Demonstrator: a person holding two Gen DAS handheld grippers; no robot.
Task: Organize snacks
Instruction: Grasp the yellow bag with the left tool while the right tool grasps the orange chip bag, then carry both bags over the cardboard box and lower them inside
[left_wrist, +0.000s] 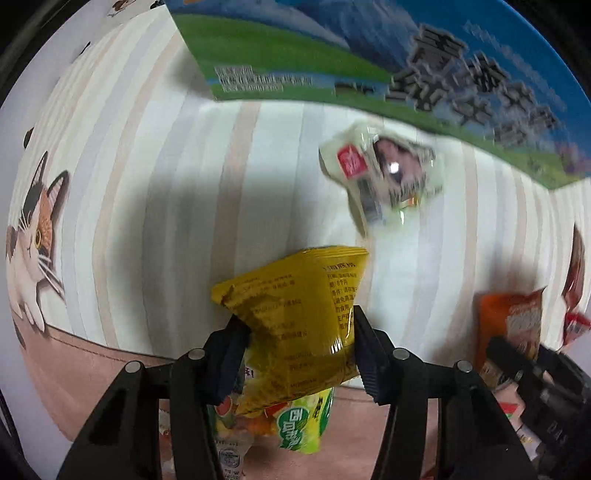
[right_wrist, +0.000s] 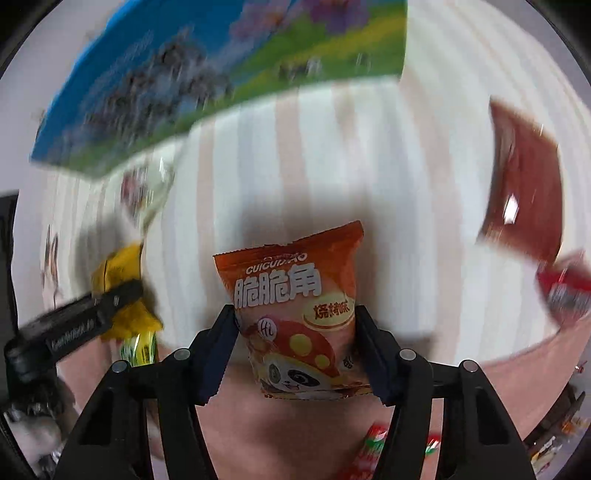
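My left gripper (left_wrist: 297, 341) is shut on a yellow snack bag (left_wrist: 295, 317), held above a striped cloth (left_wrist: 177, 206). My right gripper (right_wrist: 295, 341) is shut on an orange snack bag (right_wrist: 295, 306) with a panda print. The right gripper and its orange bag (left_wrist: 508, 325) show at the right of the left wrist view. The left gripper and its yellow bag (right_wrist: 122, 291) show at the left of the right wrist view. A blue and green box (left_wrist: 369, 62) stands at the back; it also shows in the right wrist view (right_wrist: 207, 74).
A pale green packet (left_wrist: 384, 177) lies on the cloth near the box. A dark red packet (right_wrist: 524, 177) and a red packet (right_wrist: 565, 288) lie to the right. A green and yellow packet (left_wrist: 303, 424) lies below the left gripper. A cat picture (left_wrist: 33, 236) is at the left.
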